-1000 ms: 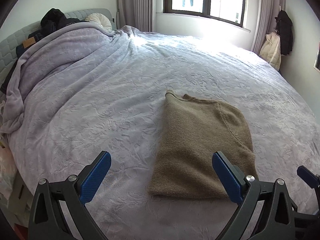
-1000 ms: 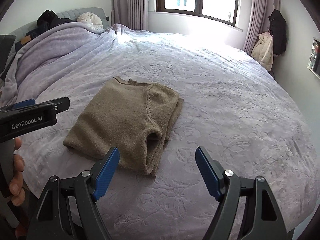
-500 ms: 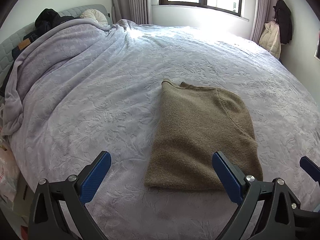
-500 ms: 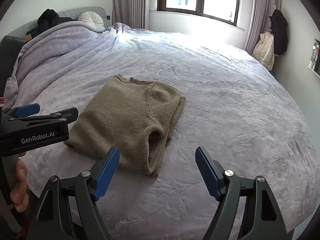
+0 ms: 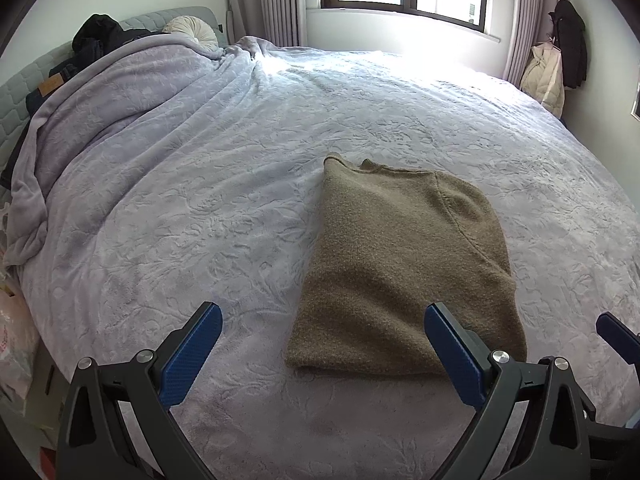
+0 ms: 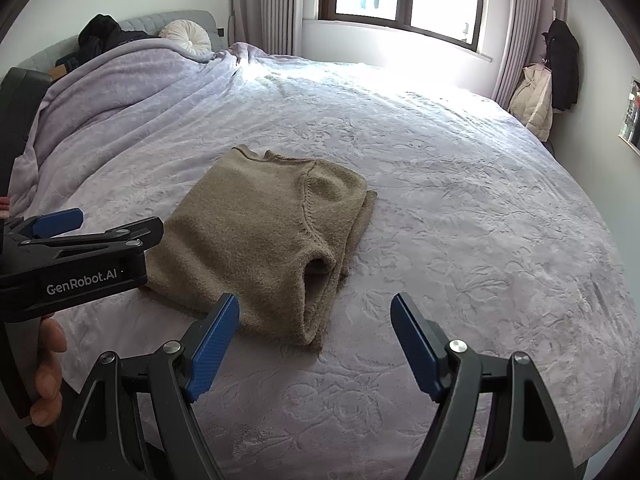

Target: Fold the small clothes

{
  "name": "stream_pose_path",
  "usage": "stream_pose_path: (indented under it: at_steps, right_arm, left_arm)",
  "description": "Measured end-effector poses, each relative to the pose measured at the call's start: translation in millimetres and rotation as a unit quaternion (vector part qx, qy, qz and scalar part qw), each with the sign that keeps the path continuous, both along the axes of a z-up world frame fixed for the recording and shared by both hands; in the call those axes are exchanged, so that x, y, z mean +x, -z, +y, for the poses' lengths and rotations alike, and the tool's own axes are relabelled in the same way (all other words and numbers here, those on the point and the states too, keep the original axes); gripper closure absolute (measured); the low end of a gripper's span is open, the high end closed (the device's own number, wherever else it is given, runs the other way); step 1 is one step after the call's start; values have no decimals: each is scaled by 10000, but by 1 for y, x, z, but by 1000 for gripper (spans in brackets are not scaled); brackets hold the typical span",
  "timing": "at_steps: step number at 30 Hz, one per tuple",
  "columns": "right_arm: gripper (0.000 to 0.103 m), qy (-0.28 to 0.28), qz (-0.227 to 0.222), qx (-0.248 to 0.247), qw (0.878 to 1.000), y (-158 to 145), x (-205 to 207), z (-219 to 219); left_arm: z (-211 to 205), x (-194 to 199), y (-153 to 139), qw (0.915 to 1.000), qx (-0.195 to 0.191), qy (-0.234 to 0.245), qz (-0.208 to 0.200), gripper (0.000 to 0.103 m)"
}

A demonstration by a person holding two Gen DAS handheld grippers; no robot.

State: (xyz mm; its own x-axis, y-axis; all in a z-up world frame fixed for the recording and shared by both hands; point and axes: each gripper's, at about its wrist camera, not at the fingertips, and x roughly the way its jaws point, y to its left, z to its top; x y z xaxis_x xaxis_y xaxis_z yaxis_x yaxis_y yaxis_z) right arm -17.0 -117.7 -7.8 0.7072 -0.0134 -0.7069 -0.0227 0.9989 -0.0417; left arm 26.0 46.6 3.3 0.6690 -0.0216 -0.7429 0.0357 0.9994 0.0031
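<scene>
A tan knitted sweater [image 5: 400,264] lies folded into a rectangle on the lavender bedspread [image 5: 224,184]; it also shows in the right wrist view [image 6: 260,236], its folded sleeve edge on the right side. My left gripper [image 5: 322,350] is open and empty, just short of the sweater's near left corner. My right gripper [image 6: 316,330] is open and empty, just short of the sweater's near right corner. The left gripper's body shows at the left of the right wrist view [image 6: 76,260].
A heaped lavender blanket [image 5: 112,92] and dark clothes [image 5: 100,36] lie by the headboard at the far left, with a round white cushion [image 6: 186,34]. Coats [image 5: 560,64] hang at the far right wall. The bed's edge runs along the near left.
Both grippers have moved a little forward toward the sweater. The left gripper's body has advanced in the right wrist view. The sweater has not moved.
</scene>
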Motion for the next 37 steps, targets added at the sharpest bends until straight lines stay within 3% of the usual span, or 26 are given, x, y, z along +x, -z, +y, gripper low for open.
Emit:
stream_pose_path:
  at_steps: [10, 37]
  right_arm:
    - [22, -6, -3, -1, 10000, 0, 0, 0]
    - [22, -8, 16, 0, 10000, 1, -1, 3]
  left_arm:
    - [-4, -5, -6, 9998, -5, 134, -138, 1]
    - [0, -4, 4, 9998, -106, 119, 85, 1]
